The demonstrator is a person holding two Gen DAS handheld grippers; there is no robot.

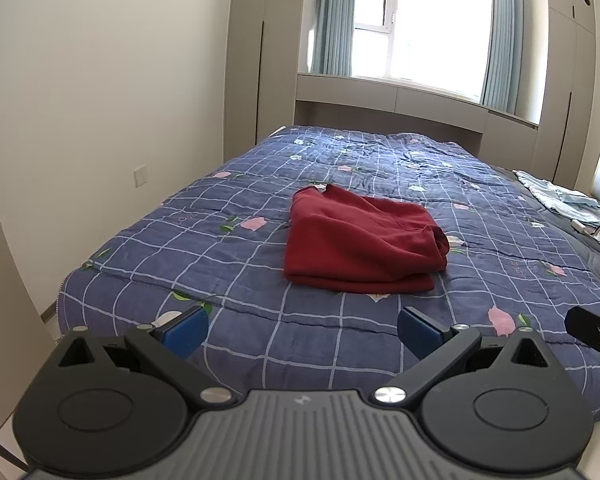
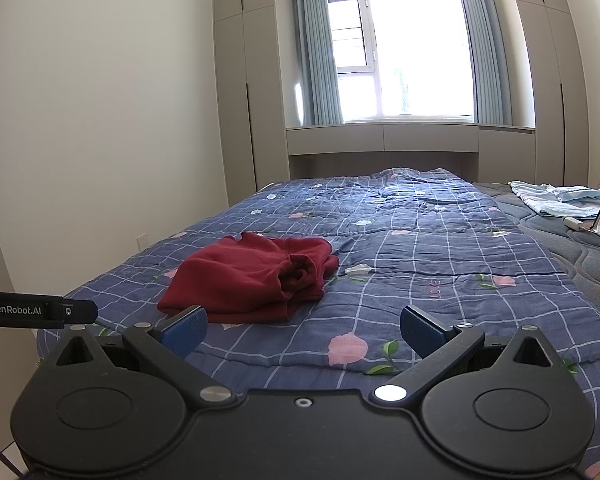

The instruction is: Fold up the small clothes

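A dark red garment (image 1: 360, 240) lies folded into a rough rectangle on the blue checked quilt (image 1: 260, 320); in the right wrist view the red garment (image 2: 252, 276) shows a bunched opening on its right side. My left gripper (image 1: 302, 330) hovers over the near edge of the bed, open, short of the garment, with nothing between its blue pads (image 1: 186, 332). My right gripper (image 2: 303, 330) is open too, just right of the garment's near edge, and holds nothing.
Light blue clothes (image 2: 556, 200) lie at the far right of the bed, with a small white item (image 2: 574, 223) beside them. A wall (image 1: 80, 120) runs along the left; cabinets and a window (image 2: 400, 52) stand beyond. The other gripper's body (image 2: 36, 312) shows at left.
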